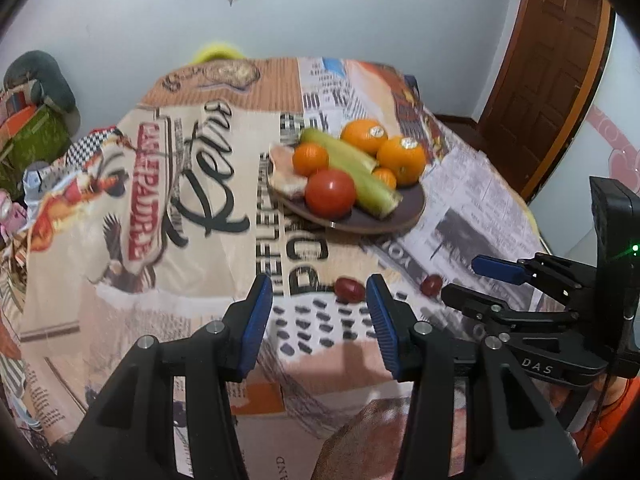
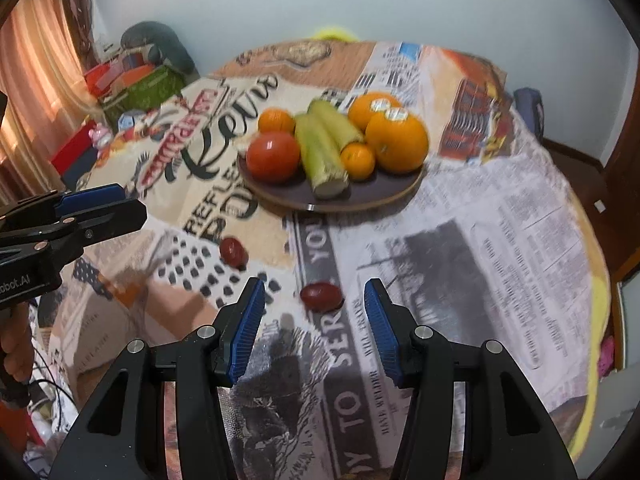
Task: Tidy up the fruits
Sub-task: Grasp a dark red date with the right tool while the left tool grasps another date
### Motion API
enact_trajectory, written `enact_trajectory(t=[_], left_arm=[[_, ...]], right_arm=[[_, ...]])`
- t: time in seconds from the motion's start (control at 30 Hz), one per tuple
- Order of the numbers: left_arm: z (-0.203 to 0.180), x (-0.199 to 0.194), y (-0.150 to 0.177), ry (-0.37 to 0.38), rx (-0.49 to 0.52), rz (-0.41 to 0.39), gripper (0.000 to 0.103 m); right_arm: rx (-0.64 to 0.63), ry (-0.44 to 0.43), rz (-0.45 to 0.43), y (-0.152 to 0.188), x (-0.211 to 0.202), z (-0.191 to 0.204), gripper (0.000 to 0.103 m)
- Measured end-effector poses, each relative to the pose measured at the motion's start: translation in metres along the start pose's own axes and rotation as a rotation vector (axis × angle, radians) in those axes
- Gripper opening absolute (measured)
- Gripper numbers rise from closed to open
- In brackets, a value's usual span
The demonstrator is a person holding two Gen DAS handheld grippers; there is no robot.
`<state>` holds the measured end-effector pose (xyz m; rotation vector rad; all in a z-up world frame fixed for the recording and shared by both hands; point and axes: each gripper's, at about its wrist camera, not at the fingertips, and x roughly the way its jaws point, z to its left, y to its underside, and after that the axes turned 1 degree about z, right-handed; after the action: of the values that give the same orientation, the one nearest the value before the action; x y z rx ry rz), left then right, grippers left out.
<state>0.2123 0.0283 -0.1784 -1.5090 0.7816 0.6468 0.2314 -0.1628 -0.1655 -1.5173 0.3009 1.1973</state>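
Note:
A dark round plate (image 1: 372,227) (image 2: 360,205) sits mid-table and bears a tomato (image 1: 330,193) (image 2: 273,156), several oranges (image 1: 402,159) (image 2: 396,142) and two pale green husked cobs (image 1: 352,164) (image 2: 320,152). Two small dark-red oval fruits lie loose on the cloth in front of it. One small fruit (image 1: 350,289) (image 2: 233,251) lies just past my left gripper (image 1: 320,284) (image 2: 134,202), close to its right fingertip. The other small fruit (image 2: 322,297) (image 1: 431,284) rests just beyond my right gripper (image 2: 314,285) (image 1: 460,278), between its tips. Both grippers are open, pads touching nothing.
A printed newspaper-pattern cloth (image 2: 500,240) covers the round table. Boxes and clutter (image 2: 148,88) and a curtain (image 2: 32,80) stand to the left. A wooden door (image 1: 552,60) is at the right. A hand (image 2: 16,348) holds the left gripper.

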Motion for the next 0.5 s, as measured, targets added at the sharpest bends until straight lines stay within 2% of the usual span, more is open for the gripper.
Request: enact_trajectory(t=[0.2, 0.33, 0.5], left_arm=[[0.0, 0.025, 0.01, 0.013, 0.002, 0.056, 0.049], [-0.004, 0.042, 0.013, 0.025, 0.018, 0.091, 0.049], [-0.011, 0.058, 0.012, 0.047, 0.032, 0.117, 0.047]], right_arm=[[0.027, -0.041, 0.048, 0.008, 0.02, -0.006, 0.046], [0.039, -0.074, 0.065, 0.01, 0.025, -0.009, 0.032], [0.051, -0.077, 0.056, 0.012, 0.027, -0.016, 0.022]])
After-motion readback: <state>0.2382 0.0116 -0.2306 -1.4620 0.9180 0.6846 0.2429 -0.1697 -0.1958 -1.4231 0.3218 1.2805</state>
